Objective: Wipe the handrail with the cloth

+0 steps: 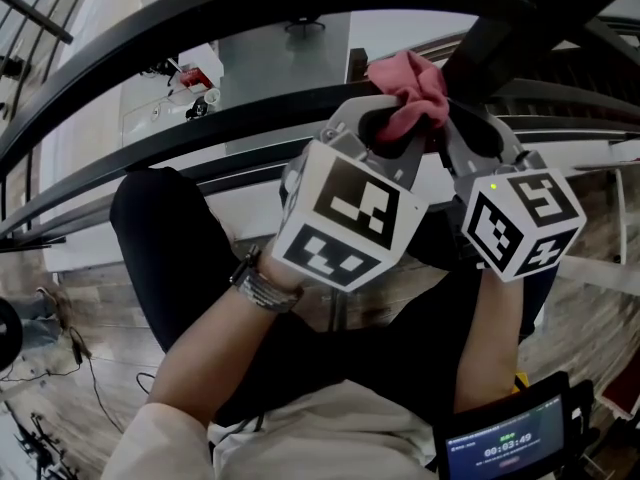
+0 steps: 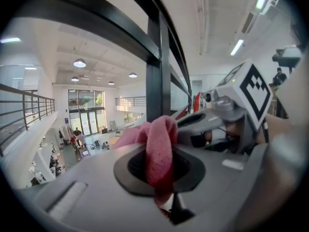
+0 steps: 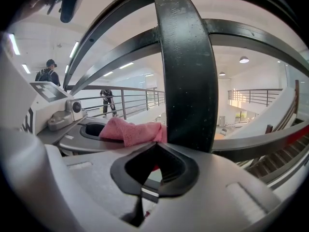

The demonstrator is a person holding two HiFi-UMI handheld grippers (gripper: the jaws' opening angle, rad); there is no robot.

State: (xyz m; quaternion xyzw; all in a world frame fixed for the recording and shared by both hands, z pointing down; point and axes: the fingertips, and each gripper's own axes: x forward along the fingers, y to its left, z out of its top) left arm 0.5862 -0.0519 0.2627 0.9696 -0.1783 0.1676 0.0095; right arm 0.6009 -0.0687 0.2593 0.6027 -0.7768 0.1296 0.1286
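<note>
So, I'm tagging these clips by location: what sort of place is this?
Probably an upper gallery over a large building's atrium: black handrail at the edge, lobby floor far below with glass entrance doors, railed balcony opposite.

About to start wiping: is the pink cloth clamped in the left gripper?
Yes, the jaws of the left gripper are closed on the pink cloth, as the left gripper view shows.

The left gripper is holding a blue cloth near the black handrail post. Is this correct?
Not quite: the cloth is pink, not blue. The left gripper view shows it clamped in the left gripper, near the black handrail post.
</note>
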